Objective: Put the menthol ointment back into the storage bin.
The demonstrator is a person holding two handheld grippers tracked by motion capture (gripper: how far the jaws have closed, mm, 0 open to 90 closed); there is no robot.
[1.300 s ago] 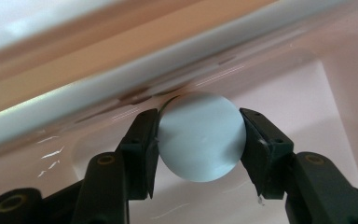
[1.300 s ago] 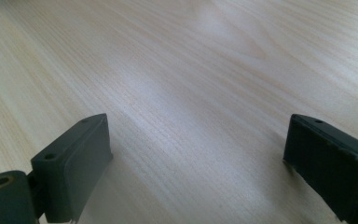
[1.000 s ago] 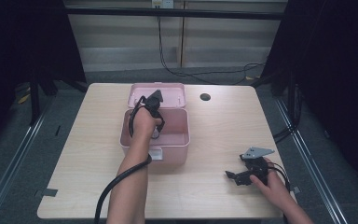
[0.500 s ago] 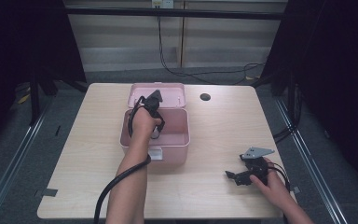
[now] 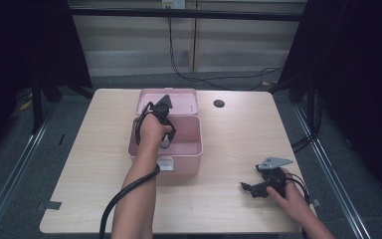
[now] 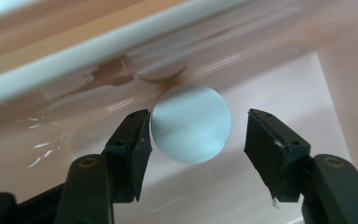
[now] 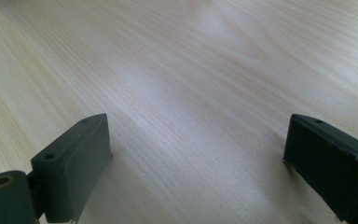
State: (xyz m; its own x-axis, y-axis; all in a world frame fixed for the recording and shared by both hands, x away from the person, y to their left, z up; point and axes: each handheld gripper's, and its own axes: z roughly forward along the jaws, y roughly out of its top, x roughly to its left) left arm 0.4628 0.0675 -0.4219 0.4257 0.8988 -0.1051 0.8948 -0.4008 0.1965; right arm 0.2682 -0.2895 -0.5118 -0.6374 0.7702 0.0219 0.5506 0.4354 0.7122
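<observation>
An open pink box [image 5: 199, 149] stands at the middle of the wooden table [image 5: 89, 149], its lid [image 5: 179, 101] folded back behind it. My left gripper [image 5: 165, 143] reaches down into the box. In the left gripper view a pale blue ball [image 6: 191, 125] lies on the box floor [image 6: 307, 93] between the jaws of my left gripper [image 6: 199, 117]. They are open: the left one is at the ball's side, the right one stands apart from it. My right gripper [image 5: 246, 188] rests open near the table's front right, with bare wood [image 7: 191, 70] between its jaws.
A small dark round spot [image 5: 219, 103] sits on the table to the right of the lid. A white latch [image 5: 165, 163] is on the box's front wall. The left gripper's black cable [image 5: 124, 191] trails to the front edge.
</observation>
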